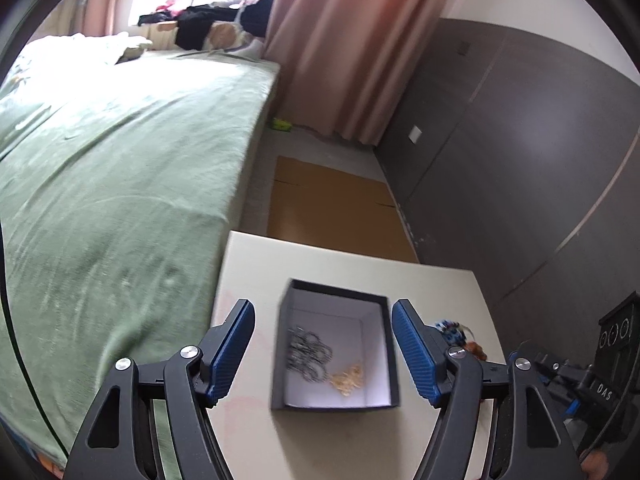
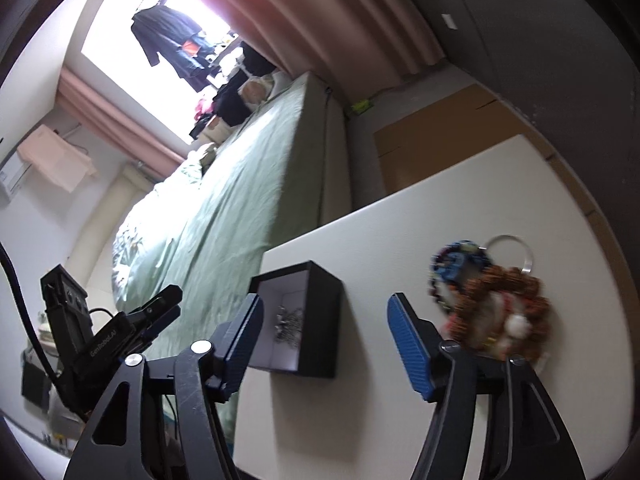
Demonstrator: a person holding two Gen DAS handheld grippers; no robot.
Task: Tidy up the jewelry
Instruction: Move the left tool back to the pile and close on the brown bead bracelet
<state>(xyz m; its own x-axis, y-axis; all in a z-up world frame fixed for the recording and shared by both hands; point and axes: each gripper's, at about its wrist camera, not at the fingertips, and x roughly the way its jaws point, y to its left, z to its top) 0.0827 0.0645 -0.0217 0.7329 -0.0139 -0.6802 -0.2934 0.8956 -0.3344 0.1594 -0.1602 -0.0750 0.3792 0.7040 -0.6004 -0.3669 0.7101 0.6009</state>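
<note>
Box [image 1: 335, 354] with chains between open left tongs [image 1: 323, 350], untouched.

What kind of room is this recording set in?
Most likely a home bedroom: a bed with a green cover, pink curtains by a bright window, and clothes hanging there. The work happens on a small white table beside the bed.

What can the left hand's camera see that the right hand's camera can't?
Only the left wrist view shows the gold chain lying in the box beside the silver chain. Only the right wrist view shows the silver bangle and the whole brown bead bracelet on the table. Both show the black box, the blue bead bracelet, the green bed, and open, empty grippers: left gripper, right gripper.
</note>
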